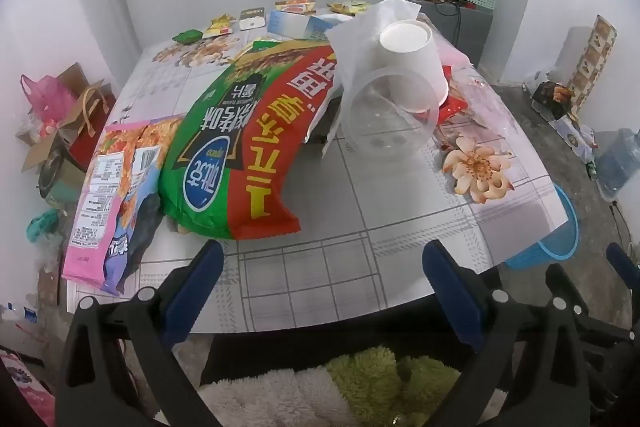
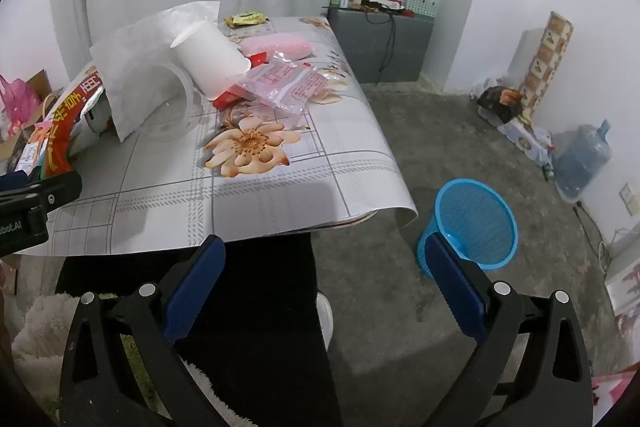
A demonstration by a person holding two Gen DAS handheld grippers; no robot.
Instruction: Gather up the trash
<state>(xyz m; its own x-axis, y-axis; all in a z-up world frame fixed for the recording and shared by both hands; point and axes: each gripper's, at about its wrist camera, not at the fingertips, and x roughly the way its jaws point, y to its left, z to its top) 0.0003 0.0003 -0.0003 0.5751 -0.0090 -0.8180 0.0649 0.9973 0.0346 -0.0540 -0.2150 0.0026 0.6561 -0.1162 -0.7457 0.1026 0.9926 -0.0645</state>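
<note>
Trash lies on the table (image 1: 340,227): a big green-and-red chip bag (image 1: 240,139), a pink snack bag (image 1: 108,195), a white paper cup (image 1: 416,63) tipped into a clear plastic cup (image 1: 384,115), a white tissue (image 1: 356,39) and clear wrappers (image 2: 288,83). A blue mesh bin (image 2: 476,223) stands on the floor right of the table. My left gripper (image 1: 324,259) is open and empty at the table's near edge. My right gripper (image 2: 324,255) is open and empty, off the table's near right corner, left of the bin.
Small boxes and wrappers (image 1: 288,19) lie at the table's far edge. A grey cabinet (image 2: 380,43) stands behind. A water jug (image 2: 584,159) and boxes sit by the right wall. Bags and cardboard (image 1: 60,115) crowd the floor on the left.
</note>
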